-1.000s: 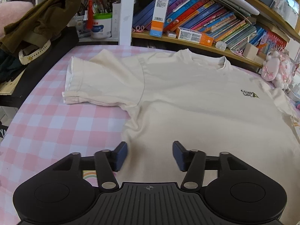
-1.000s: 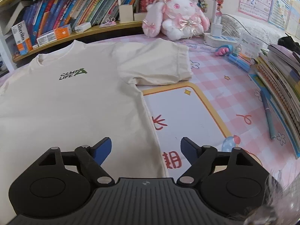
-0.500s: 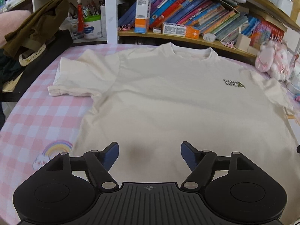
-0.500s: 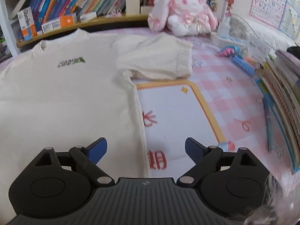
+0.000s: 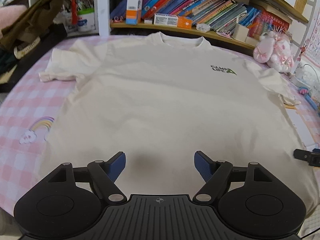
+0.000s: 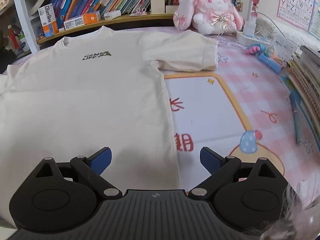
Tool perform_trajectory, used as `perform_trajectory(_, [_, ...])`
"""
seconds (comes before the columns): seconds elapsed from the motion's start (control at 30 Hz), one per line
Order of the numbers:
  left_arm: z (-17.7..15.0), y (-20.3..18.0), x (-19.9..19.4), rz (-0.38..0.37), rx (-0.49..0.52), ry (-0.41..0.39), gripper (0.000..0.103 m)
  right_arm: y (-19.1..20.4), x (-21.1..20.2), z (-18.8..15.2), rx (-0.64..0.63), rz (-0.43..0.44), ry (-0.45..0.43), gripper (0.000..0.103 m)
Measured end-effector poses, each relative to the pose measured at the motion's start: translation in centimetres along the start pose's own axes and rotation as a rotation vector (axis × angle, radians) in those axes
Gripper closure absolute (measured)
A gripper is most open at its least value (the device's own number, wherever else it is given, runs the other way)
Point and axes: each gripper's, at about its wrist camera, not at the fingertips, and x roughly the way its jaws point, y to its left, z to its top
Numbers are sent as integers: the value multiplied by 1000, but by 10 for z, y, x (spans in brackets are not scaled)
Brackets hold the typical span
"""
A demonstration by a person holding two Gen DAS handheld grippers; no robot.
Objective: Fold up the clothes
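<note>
A cream T-shirt (image 5: 160, 100) with a small green CAMP LIFE logo lies flat, front up, on the pink checked table, collar toward the bookshelf and both sleeves spread out. It also shows in the right wrist view (image 6: 84, 104). My left gripper (image 5: 160, 165) is open and empty, above the shirt's lower middle near the hem. My right gripper (image 6: 156, 160) is open and empty, straddling the shirt's right side edge near the hem. The tip of the right gripper shows at the right edge of the left wrist view (image 5: 308, 157).
A bookshelf (image 5: 190, 28) full of books runs along the back. A pink plush rabbit (image 6: 212, 18) sits at the back right. Stacked books (image 6: 306, 76) and pens (image 6: 297, 120) lie along the right edge. Dark clothes (image 5: 26, 30) pile at the left. A white mat (image 6: 204, 110) lies right of the shirt.
The left gripper has moved right, from the shirt's left side edge to its lower middle, and has opened wider. The right gripper has pulled back slightly and opened a little more.
</note>
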Motion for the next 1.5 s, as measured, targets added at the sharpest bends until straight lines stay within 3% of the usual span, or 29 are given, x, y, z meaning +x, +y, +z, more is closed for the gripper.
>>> perform_trajectory(0.13, [0, -2, 1, -12, 26, -3, 25, 9, -6, -5, -40, 8, -16, 7])
perform_trajectory(0.43, [6, 24, 10, -82, 107, 13, 25, 36, -11, -11, 9, -57, -13, 7])
perform_trajectory(0.6, [19, 52, 13, -143, 169, 18, 25, 75, -13, -13, 45, -88, -11, 7])
perform_trajectory(0.83, [36, 104, 19, -168, 210, 4, 24, 139, -13, -19, 67, -107, -13, 7])
perform_trajectory(1.23, [68, 174, 32, -155, 146, -11, 24, 203, -9, -16, 90, -150, -25, 6])
perform_trajectory(1.43, [82, 205, 45, -131, 40, -1, 24, 220, -7, -10, 61, -147, -8, 5])
perform_trajectory(1.5, [88, 223, 48, -147, -50, -6, 25, 226, -6, -9, 41, -140, -1, 5])
